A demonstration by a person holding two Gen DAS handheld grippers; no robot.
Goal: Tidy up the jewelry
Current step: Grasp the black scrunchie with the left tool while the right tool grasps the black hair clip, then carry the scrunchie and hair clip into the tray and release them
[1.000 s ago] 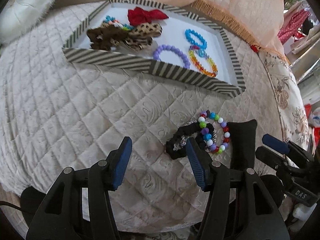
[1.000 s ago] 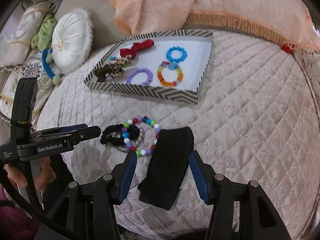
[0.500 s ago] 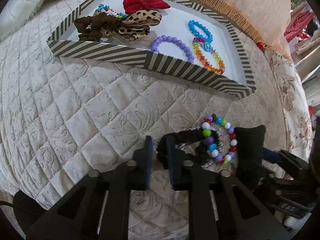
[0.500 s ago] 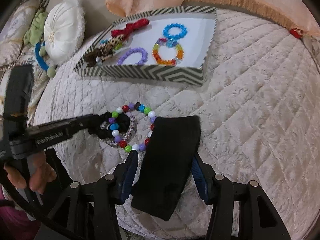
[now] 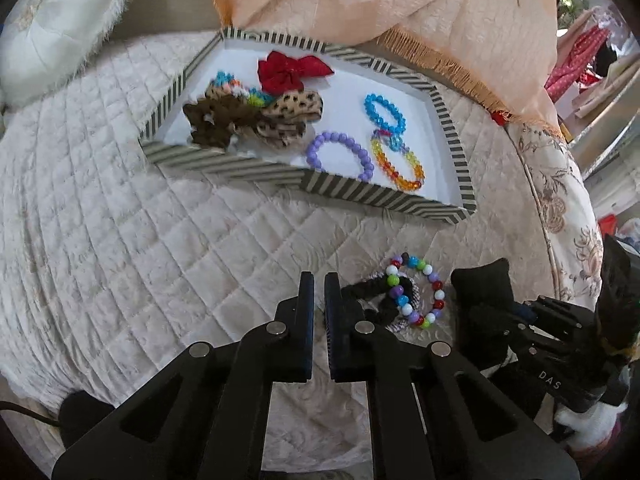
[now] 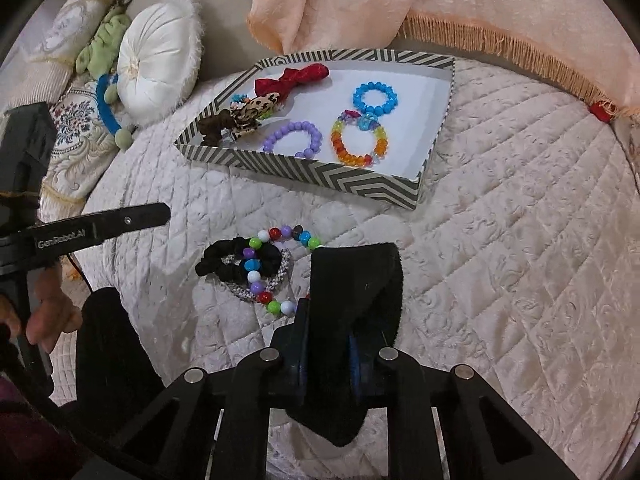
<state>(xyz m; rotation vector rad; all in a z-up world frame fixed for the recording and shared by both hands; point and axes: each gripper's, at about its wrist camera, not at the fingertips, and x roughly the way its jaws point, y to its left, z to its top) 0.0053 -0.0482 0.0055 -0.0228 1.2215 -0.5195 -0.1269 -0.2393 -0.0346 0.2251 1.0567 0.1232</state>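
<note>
Headband, the wide black fabric one [image 6: 356,280], sits lower middle with its long axis along the closing right hand-held gripper [image 6: 326,328]; left hand-held gripper [image 5: 318,292] clenched empty beside the black scrunchie [image 5: 372,300].

I see a quilted cream bedspread [image 6: 500,240] filling most of both views. Along its far edge lies a peach fringed cloth [image 6: 460,4], bunched in folds, its fringe on the quilt. At the left I make out a round white tufted cushion [image 6: 160,60], a green plush toy [image 6: 105,36] just beside it, and a flowered embroidered pillow [image 6: 76,128] nearer me. In the left wrist view, red patterned fabric [image 5: 580,56] shows at the far right.
</note>
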